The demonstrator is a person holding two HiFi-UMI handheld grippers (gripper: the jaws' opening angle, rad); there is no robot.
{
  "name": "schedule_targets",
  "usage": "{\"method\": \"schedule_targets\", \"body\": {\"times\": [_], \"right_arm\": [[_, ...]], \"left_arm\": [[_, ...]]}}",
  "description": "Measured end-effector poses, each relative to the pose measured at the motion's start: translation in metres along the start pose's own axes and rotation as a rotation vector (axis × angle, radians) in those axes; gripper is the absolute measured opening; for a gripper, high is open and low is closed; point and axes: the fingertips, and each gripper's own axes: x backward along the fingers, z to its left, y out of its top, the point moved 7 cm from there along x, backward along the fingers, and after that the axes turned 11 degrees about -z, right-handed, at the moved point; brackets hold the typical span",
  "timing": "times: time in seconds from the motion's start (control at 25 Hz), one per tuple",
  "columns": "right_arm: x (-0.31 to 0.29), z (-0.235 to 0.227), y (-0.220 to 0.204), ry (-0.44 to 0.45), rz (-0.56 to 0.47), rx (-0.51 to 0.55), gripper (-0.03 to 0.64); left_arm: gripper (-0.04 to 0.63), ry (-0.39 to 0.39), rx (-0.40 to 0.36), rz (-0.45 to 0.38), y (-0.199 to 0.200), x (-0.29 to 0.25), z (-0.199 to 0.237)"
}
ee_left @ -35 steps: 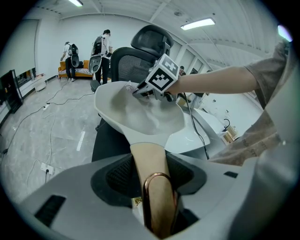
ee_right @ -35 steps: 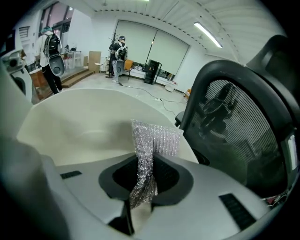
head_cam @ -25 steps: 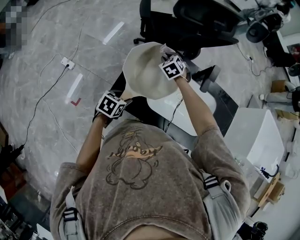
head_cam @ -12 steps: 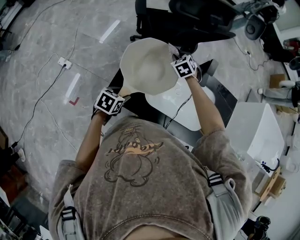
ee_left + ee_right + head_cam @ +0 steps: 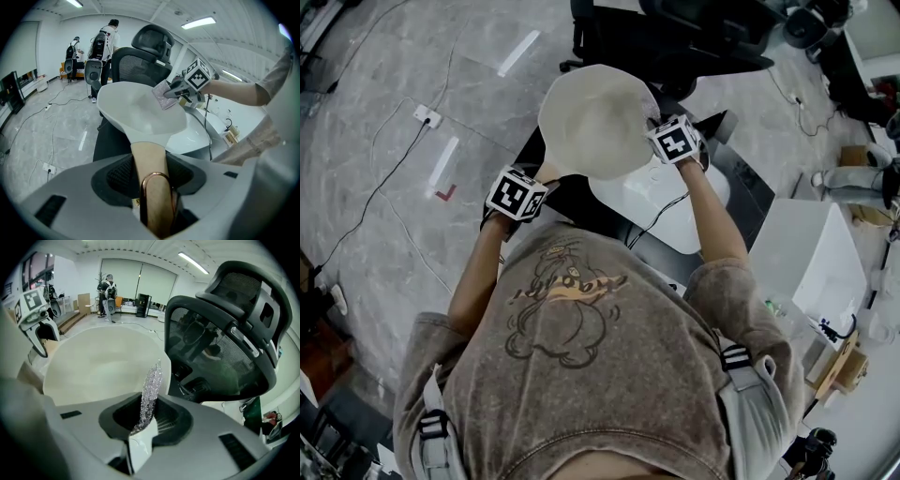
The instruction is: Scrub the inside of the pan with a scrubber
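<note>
A cream pan (image 5: 592, 120) hangs in the air, tilted, over the floor and a white table. My left gripper (image 5: 525, 195) is shut on its wooden handle (image 5: 149, 161), which has a copper loop (image 5: 157, 187) at its end. My right gripper (image 5: 675, 142) is at the pan's right rim, shut on a thin glittery scrubber (image 5: 150, 390). In the left gripper view the scrubber (image 5: 163, 96) touches the pan's (image 5: 140, 110) inner wall near the rim. In the right gripper view the pan's (image 5: 98, 364) inside lies just beyond the scrubber.
A black office chair (image 5: 225, 333) stands close behind the pan. The white round table (image 5: 666, 202) lies under the right gripper. Cables and a power strip (image 5: 427, 116) lie on the grey floor at the left. People stand far back (image 5: 101, 40) in the room.
My right gripper has slid with the scrubber from inside the pan's right half out to its right rim. The left gripper still holds the handle, and the pan has shifted slightly.
</note>
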Motion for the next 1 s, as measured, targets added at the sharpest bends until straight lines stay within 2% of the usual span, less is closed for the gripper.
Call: {"method": "schedule_targets", "body": {"times": [0.56, 1.0], "right_arm": [[0.013, 0.061, -0.01, 0.198, 0.06, -0.015, 0.071], [0.006, 0.112, 0.016, 0.359, 0.06, 0.048, 0.067]], "left_arm": [[0.229, 0.006, -0.01, 0.002, 0.0, -0.001, 0.0], [0.229, 0.007, -0.003, 0.005, -0.001, 0.001, -0.003]]}}
